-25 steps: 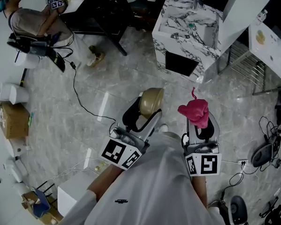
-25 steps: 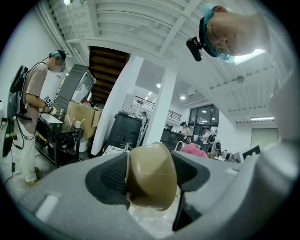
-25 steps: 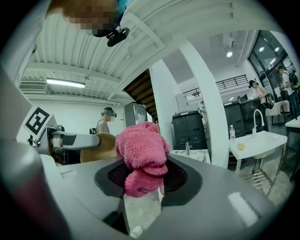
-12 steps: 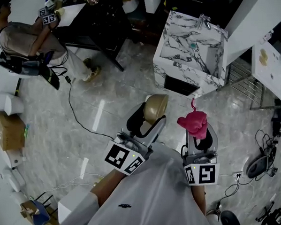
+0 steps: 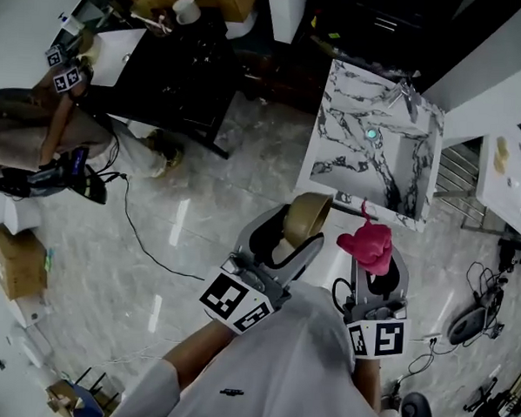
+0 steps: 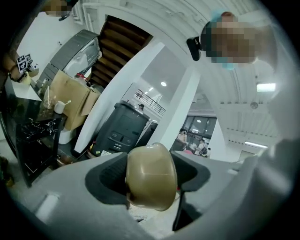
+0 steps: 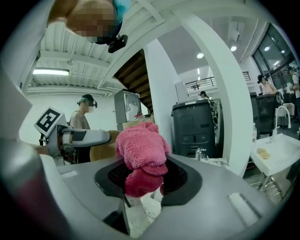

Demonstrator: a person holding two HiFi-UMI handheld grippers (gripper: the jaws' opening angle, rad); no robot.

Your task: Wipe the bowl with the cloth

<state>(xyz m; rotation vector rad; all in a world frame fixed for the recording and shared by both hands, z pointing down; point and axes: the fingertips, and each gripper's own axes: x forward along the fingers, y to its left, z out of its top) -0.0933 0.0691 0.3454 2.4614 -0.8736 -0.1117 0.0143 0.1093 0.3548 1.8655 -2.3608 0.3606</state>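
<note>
Nearest the camera, the person's grey shirt (image 5: 278,378) is filling the bottom of the head view, and both arms are reaching toward the marble sink unit (image 5: 372,157). The left tongs (image 5: 301,225) are clamping a tan bowl (image 5: 309,213) and holding it in the air just short of the sink unit's near left corner. In the left gripper view the bowl's rounded outside is facing the camera, with one jaw pressing on each side. Which way its mouth is pointing is hard to judge.

The right tongs (image 5: 371,257) are gripping a bunched pink cloth (image 5: 368,242), raised in front of the sink unit's near edge. The cloth is sitting just beside the bowl, with a narrow gap showing between them.

Beyond both, the sink unit is standing on the pale floor (image 5: 200,200), with a tap (image 5: 404,96) at its far edge. A black cable (image 5: 145,241) is trailing across the floor to the left of the sink unit. Farther left a dark surface (image 5: 176,77) is carrying a white cup (image 5: 185,10), and past it another person (image 5: 38,131) is sitting.
</note>
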